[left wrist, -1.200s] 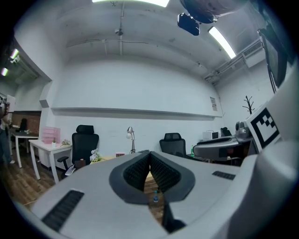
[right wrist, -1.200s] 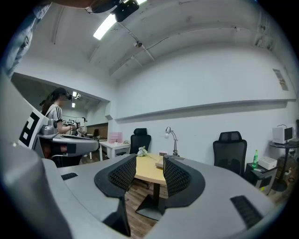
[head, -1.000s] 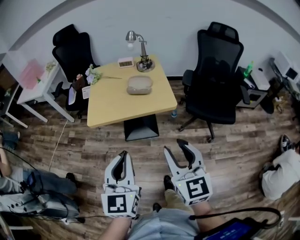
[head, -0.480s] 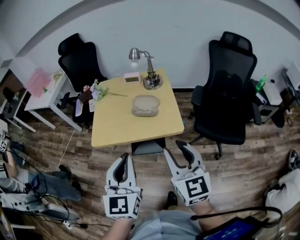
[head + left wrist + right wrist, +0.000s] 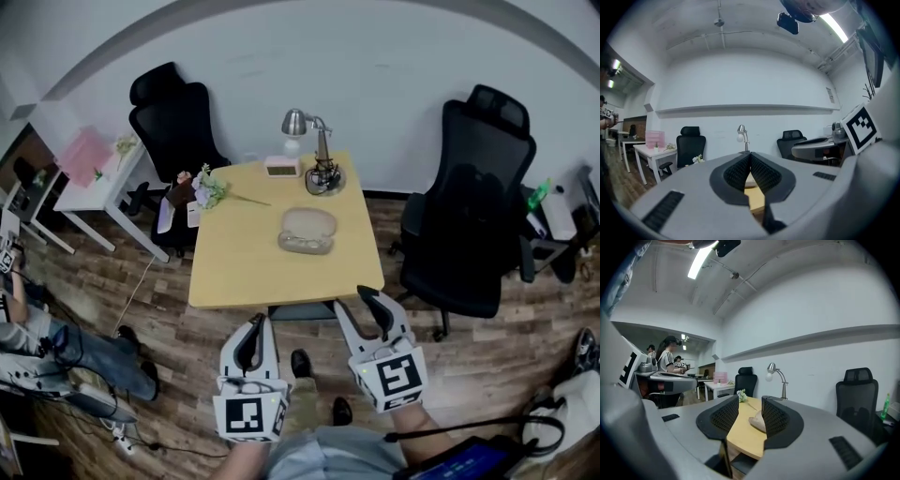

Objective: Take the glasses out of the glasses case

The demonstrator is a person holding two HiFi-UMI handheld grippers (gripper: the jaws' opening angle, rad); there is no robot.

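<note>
1. My left gripper (image 5: 251,323): jaws pressed together, empty.
2. My right gripper (image 5: 355,300): jaws apart and closing, nothing between them. Both grippers sit short of the table (image 5: 234,272) edge, pointing to twelve o'clock.
3. Glasses case (image 5: 307,230): apparently closed, loose mid-table at twelve. The lamp (image 5: 323,173) stands beyond it, also at twelve.

Hazard, my estimate: with shut jaws I'd shove the case lampward instead of gripping it. Prising the lid one-handed would skate it.
</note>
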